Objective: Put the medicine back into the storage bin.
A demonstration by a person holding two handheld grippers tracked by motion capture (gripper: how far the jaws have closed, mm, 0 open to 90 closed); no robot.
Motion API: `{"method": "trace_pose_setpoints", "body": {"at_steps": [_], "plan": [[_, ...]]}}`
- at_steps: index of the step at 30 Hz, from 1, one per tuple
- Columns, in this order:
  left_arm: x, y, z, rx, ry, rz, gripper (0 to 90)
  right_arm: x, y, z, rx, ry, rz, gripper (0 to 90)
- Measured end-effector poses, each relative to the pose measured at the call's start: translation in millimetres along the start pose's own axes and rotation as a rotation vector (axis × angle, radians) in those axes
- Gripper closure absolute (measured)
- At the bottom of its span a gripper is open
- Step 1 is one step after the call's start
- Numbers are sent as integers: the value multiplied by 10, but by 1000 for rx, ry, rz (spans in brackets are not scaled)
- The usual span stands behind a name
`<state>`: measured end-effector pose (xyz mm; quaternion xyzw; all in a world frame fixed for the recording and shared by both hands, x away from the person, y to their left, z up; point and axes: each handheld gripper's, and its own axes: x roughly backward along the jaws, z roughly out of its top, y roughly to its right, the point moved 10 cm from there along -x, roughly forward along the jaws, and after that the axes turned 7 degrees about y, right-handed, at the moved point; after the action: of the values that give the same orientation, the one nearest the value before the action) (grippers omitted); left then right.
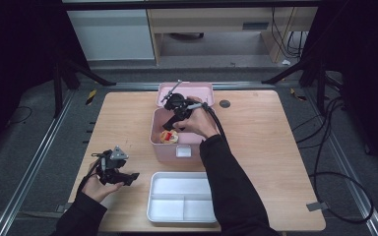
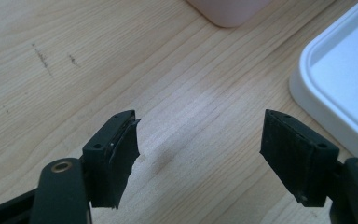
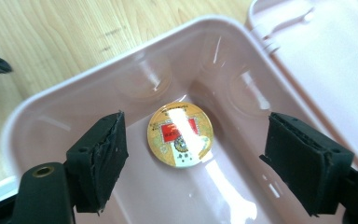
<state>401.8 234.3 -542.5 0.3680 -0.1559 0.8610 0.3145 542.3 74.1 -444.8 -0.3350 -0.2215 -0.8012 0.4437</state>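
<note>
Right gripper open over round tin — red label, writing unreadable.

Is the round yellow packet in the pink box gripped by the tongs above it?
No. The round yellow packet lies on the floor of the pink box, while the right tongs stand wide open, clear of it.

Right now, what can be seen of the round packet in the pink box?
The packet is a flat, round, glossy thing, gold-yellow with a red label and small print, and glare streaks across its wrapper. It lies flat on the floor of the open pink box, near the middle, apart from the walls. The right tongs hang open above it with one pad on either side, not touching it. The high view shows it too, under that hand.
</note>
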Motion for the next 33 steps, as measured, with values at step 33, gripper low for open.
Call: {"method": "trace_pose_setpoints", "body": {"at_steps": [33], "plan": [[33, 585, 239, -192, -7, -147, 375, 1255, -414, -1477, 120, 68, -44, 319]]}}
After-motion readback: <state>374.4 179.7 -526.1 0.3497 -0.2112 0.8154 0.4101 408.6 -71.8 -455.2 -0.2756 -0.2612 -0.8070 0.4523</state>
